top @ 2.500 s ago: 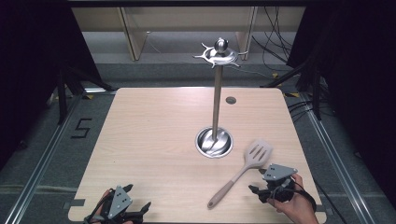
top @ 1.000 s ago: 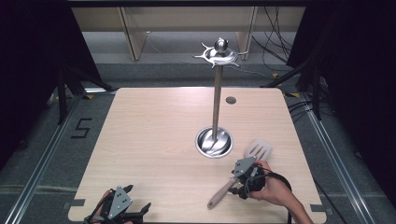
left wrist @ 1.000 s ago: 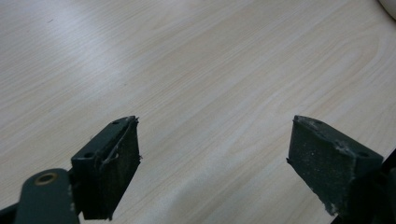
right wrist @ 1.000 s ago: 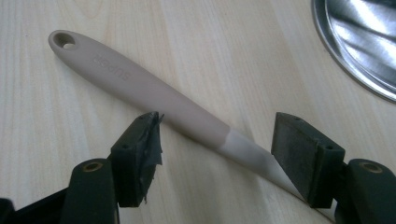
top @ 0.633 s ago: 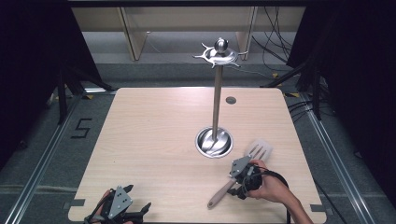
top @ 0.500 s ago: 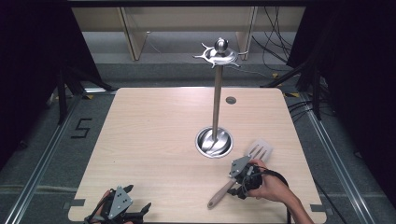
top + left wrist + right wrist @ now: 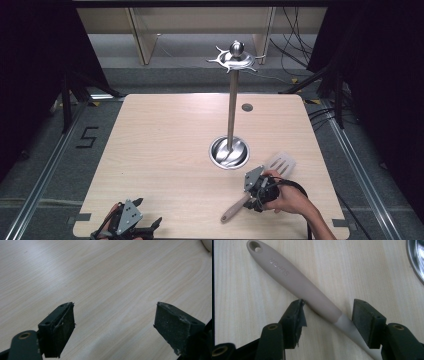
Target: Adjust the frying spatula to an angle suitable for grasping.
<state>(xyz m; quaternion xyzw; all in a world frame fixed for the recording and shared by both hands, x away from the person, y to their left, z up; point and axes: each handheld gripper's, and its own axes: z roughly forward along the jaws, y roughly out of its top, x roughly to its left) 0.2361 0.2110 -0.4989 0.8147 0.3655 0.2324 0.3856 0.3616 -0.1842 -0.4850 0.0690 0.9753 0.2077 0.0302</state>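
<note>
A beige slotted spatula [image 7: 281, 164] lies slantwise on the wooden table [image 7: 165, 145], near the front right. Its handle [image 7: 294, 281] runs between the jaws of my right gripper [image 7: 329, 312], which sits low over it [image 7: 252, 200]. These jaws have just been closing. The left pad [image 7: 298, 312] touches the handle's side, and a gap still shows at the right pad [image 7: 364, 322]. My left gripper [image 7: 148, 210] rests at the table's front left edge. It is open [image 7: 113, 320] with bare wood between its jaws.
A steel utensil stand rises from a round dish base [image 7: 229, 152] just beyond the spatula, with curved hooks at its top [image 7: 235, 57]. A small dark round mark [image 7: 246, 107] lies on the table behind the stand.
My right gripper came from the table's right edge to over the spatula's handle, then stayed nearly still through the last second. The left gripper has not moved.
</note>
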